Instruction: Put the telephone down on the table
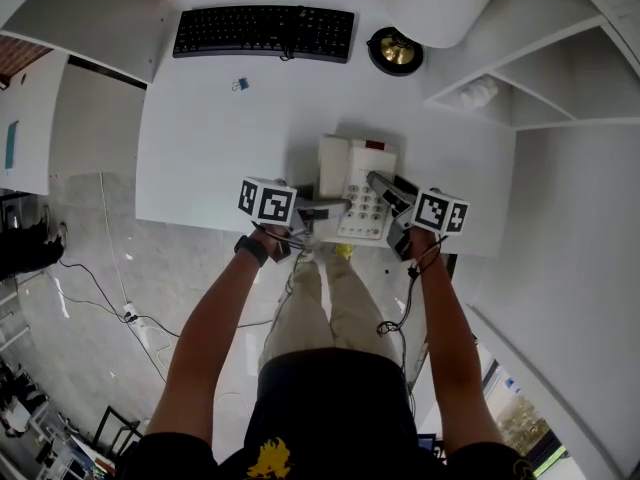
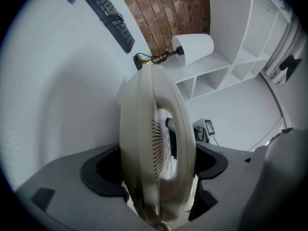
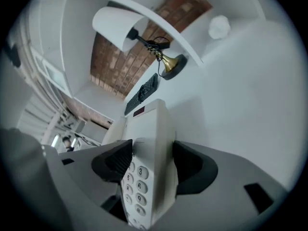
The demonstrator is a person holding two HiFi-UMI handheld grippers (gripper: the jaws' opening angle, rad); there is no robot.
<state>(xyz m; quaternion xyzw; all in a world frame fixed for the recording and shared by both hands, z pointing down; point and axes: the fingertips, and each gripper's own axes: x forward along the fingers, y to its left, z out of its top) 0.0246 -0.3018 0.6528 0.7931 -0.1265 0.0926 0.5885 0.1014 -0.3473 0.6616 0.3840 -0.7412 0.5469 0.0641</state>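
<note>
Starting with the left gripper (image 1: 335,206): I see it meet the telephone (image 1: 352,168) from about 8 o'clock. In the left gripper view its jaws stand wide and are closed on the cream handset side, with both dark pads against the casing. The telephone sits at the near edge of the white table (image 1: 220,138), keypad up, roughly at the table's 6 o'clock. I cannot tell whether it rests on the top or hangs just above it.

From about 4 o'clock the right gripper (image 1: 377,181) holds the other side. In its own view one pad lies on the keypad face and the other on the outer edge, a slightly narrower grip.

Farther back, a black keyboard (image 1: 263,32) lies at 11 o'clock from the telephone, with a small binder clip (image 1: 240,84) near it. A lamp (image 1: 396,50) with a brass base stands at 1 o'clock.
</note>
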